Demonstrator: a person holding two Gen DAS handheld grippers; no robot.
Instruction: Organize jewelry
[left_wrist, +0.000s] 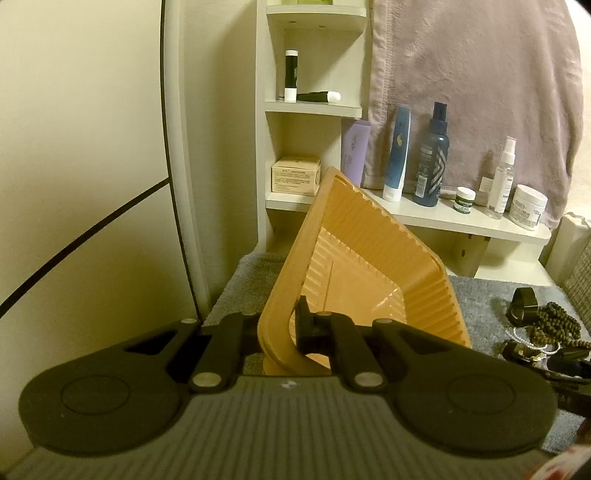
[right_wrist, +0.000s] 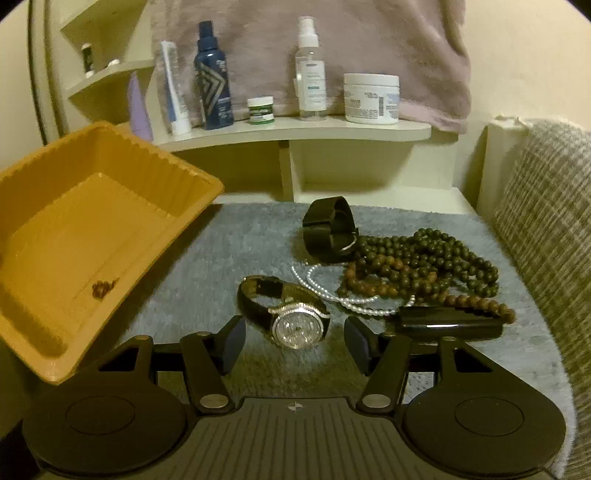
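Observation:
My left gripper (left_wrist: 277, 334) is shut on the rim of an orange plastic tray (left_wrist: 373, 266) and holds it tilted up off the grey mat. The tray also shows at the left of the right wrist view (right_wrist: 92, 236), with a small brown item (right_wrist: 103, 287) inside. My right gripper (right_wrist: 293, 341) is open, just in front of a jewelled watch with a black strap (right_wrist: 295, 326). Behind it lie a white pearl string (right_wrist: 332, 288), dark and brown bead necklaces (right_wrist: 424, 262), a black mesh-band watch (right_wrist: 330, 229) and a black tube (right_wrist: 448, 323).
A grey mat (right_wrist: 240, 251) covers the table. A cream shelf (right_wrist: 295, 129) behind holds bottles and jars in front of a hanging pink towel (right_wrist: 369, 44). A woven cushion (right_wrist: 546, 221) borders the right side. A wall with a black cable (left_wrist: 92, 229) is at the left.

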